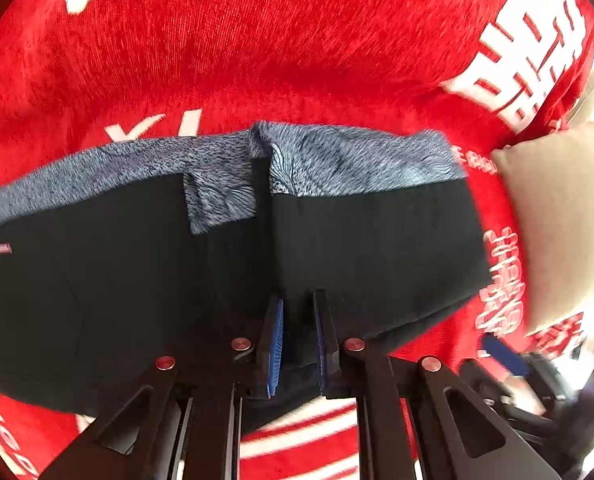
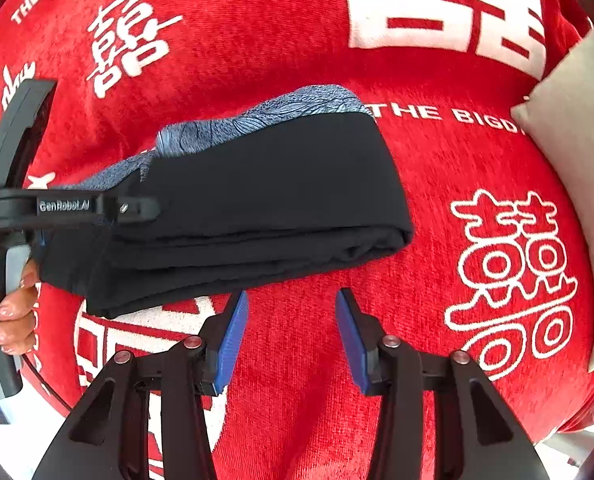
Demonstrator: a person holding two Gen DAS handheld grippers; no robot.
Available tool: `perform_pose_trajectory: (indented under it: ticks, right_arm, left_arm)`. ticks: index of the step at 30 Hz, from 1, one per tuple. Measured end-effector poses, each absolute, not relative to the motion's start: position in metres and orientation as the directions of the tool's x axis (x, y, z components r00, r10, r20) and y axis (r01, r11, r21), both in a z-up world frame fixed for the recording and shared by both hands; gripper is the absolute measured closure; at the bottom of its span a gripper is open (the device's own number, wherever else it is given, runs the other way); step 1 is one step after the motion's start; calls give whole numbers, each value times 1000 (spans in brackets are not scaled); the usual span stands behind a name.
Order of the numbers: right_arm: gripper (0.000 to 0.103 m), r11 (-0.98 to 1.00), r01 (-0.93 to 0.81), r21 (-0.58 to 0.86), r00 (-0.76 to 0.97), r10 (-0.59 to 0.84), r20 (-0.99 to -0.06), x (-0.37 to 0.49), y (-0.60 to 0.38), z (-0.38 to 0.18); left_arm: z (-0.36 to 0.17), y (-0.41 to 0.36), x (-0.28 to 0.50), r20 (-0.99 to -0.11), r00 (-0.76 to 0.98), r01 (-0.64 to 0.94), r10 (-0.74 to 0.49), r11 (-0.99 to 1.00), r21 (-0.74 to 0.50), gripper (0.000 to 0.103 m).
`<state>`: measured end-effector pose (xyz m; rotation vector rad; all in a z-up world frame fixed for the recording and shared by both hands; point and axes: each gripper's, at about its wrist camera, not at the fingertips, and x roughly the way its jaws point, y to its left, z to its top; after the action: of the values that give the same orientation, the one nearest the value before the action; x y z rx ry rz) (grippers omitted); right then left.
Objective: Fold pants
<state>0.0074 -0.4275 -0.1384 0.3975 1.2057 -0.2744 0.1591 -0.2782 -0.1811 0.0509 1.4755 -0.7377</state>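
Note:
The black pants [image 1: 377, 240] lie folded in layers on a red blanket, with a blue-grey patterned band [image 1: 357, 160] along their far edge. My left gripper [image 1: 300, 340] is shut on the near black edge, and dark cloth fills the narrow gap between its blue pads. In the right wrist view the pants [image 2: 265, 192] form a thick folded bundle, and the left gripper [image 2: 137, 210] reaches onto their left end. My right gripper [image 2: 291, 336] stands open over bare blanket just in front of the bundle, holding nothing.
The red blanket [image 2: 457, 160] with white characters covers the whole surface. A beige cushion [image 2: 577, 160] lies at the right edge, also in the left wrist view as a cushion [image 1: 565, 220]. A person's hand [image 2: 9, 312] grips the left tool's handle at far left.

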Motion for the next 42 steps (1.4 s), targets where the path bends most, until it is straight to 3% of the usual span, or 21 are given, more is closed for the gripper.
perform_pose_trajectory:
  ticks: [1, 4, 7, 10, 20, 24, 26, 28, 34, 42]
  right_arm:
    - [56, 896, 416, 157, 338, 7, -941, 6, -429, -138]
    - [56, 892, 422, 162, 343, 8, -939, 0, -433, -134]
    - [56, 895, 418, 158, 336, 9, -942, -4, -433, -134]
    - [56, 898, 409, 161, 320, 24, -947, -6, -431, -142]
    - [56, 882, 416, 219, 365, 59, -929, 2, -464, -132]
    - [56, 871, 436, 227, 382, 48, -923, 29, -498, -127]
    - [65, 868, 441, 229, 384, 48, -922, 46, -510, -130]
    - [66, 871, 438, 222, 370, 50, -928, 66, -520, -136]
    - [66, 889, 398, 228, 353, 82, -932, 119, -524, -157]
    - [61, 930, 343, 133, 278, 35, -960, 154, -512, -204]
  left_arm:
    - [-175, -277, 158, -896, -81, 477, -436, 773, -419, 99]
    - [-164, -269, 148, -906, -55, 501, -420, 773, -389, 99]
    - [-188, -259, 137, -936, -63, 514, -346, 793, -328, 98]
    - [-206, -250, 136, -926, -48, 483, -375, 803, -350, 98]
    - [-176, -248, 133, -952, 7, 473, -308, 839, -268, 96]
    - [-162, -261, 139, -948, 44, 471, -316, 843, -259, 97]
    - [-158, -275, 142, -947, 78, 477, -311, 846, -239, 97]
    - [-163, -290, 147, -953, 98, 468, -287, 858, -211, 96]
    - [-203, -305, 165, -976, 129, 384, -175, 916, -114, 96]
    - [-216, -309, 168, -973, 155, 412, -173, 906, -96, 97]
